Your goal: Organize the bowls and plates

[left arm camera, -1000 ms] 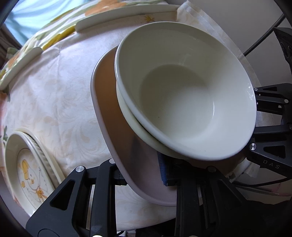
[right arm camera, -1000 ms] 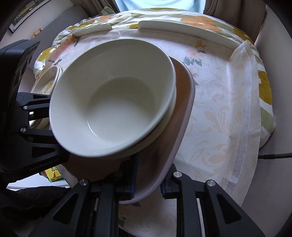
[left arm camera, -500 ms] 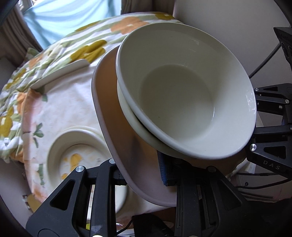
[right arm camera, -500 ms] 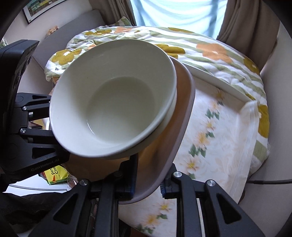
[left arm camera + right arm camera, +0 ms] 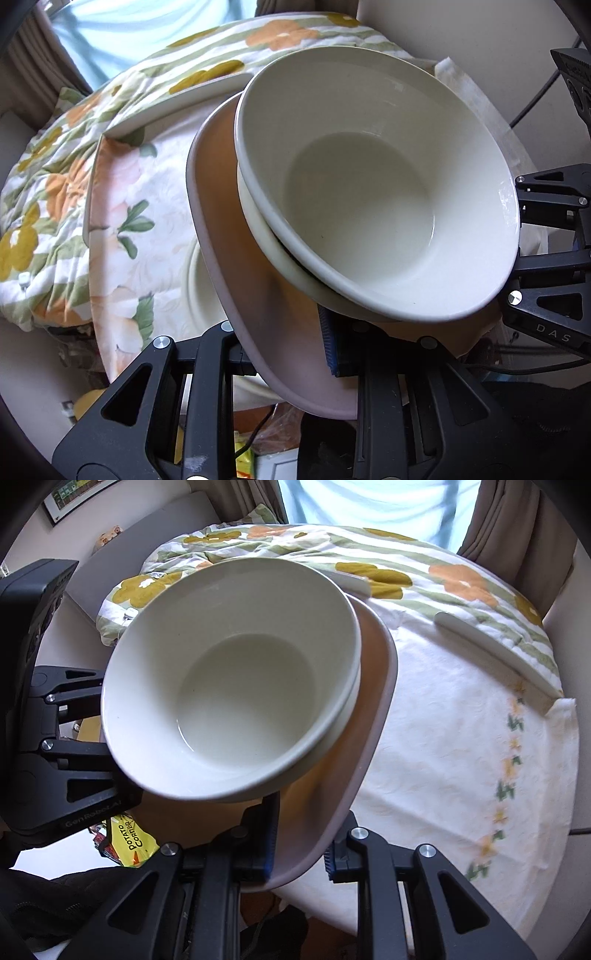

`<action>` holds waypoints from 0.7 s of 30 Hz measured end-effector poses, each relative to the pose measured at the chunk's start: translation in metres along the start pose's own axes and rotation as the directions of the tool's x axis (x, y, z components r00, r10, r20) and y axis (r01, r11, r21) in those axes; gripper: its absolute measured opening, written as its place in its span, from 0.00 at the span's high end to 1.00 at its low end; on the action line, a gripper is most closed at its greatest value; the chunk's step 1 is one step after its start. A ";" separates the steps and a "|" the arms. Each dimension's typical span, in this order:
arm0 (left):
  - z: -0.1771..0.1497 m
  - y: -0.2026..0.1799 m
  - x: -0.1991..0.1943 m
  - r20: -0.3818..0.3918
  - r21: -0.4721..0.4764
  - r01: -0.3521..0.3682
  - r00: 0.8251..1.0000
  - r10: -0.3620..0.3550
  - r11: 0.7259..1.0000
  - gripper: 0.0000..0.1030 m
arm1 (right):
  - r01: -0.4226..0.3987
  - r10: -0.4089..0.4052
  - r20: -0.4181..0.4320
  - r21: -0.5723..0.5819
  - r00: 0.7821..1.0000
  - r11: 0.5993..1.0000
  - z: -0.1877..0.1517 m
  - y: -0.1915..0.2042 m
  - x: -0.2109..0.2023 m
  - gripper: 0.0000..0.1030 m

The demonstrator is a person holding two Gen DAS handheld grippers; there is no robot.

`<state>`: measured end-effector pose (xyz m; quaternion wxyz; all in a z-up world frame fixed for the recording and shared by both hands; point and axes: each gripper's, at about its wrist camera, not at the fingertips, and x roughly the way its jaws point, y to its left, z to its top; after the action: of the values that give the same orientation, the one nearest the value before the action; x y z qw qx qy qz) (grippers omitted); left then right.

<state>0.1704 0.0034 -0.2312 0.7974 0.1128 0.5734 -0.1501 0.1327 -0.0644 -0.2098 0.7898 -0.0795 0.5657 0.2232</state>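
A pink oval plate (image 5: 229, 258) is held in the air above the table with two nested white bowls on it. The upper bowl (image 5: 369, 192) is empty and leans inside the lower bowl (image 5: 258, 229). My left gripper (image 5: 288, 354) is shut on the plate's near rim. My right gripper (image 5: 532, 236) shows at the right, behind the bowls. In the right wrist view my right gripper (image 5: 301, 849) is shut on the same plate (image 5: 354, 768), under the bowls (image 5: 236, 686). My left gripper (image 5: 85, 723) shows at the left.
Below is a round table with a pale floral cloth (image 5: 461, 757). A white plate (image 5: 199, 288) on it is partly hidden by the pink plate. Long white dishes (image 5: 495, 657) lie at the far edge, with a flowered quilt (image 5: 55, 206) beyond. A yellow snack packet (image 5: 129, 842) lies low left.
Both grippers have carried the plate and bowls across the table and upward. The decorated plate on the cloth has slid under the pink plate; quilt and window have come into view.
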 end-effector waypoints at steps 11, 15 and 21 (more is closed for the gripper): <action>-0.029 0.038 0.036 -0.033 0.044 0.039 0.999 -0.038 0.998 0.79 | 0.027 -0.025 -0.032 0.063 0.999 0.998 -0.003 0.035 0.040 0.82; -0.032 0.044 0.046 -0.037 0.046 0.056 0.998 -0.054 0.997 0.79 | 0.044 -0.041 -0.037 0.070 0.998 0.997 -0.005 0.036 0.046 0.82; -0.030 0.045 0.050 -0.037 0.061 0.058 0.998 -0.056 0.996 0.79 | 0.059 -0.056 -0.044 0.088 0.997 0.994 -0.005 0.036 0.051 0.82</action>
<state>0.1755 0.0502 -0.2882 0.7786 0.1238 0.5856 -0.1886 0.1261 -0.0205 -0.2545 0.7867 -0.0649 0.5890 0.1731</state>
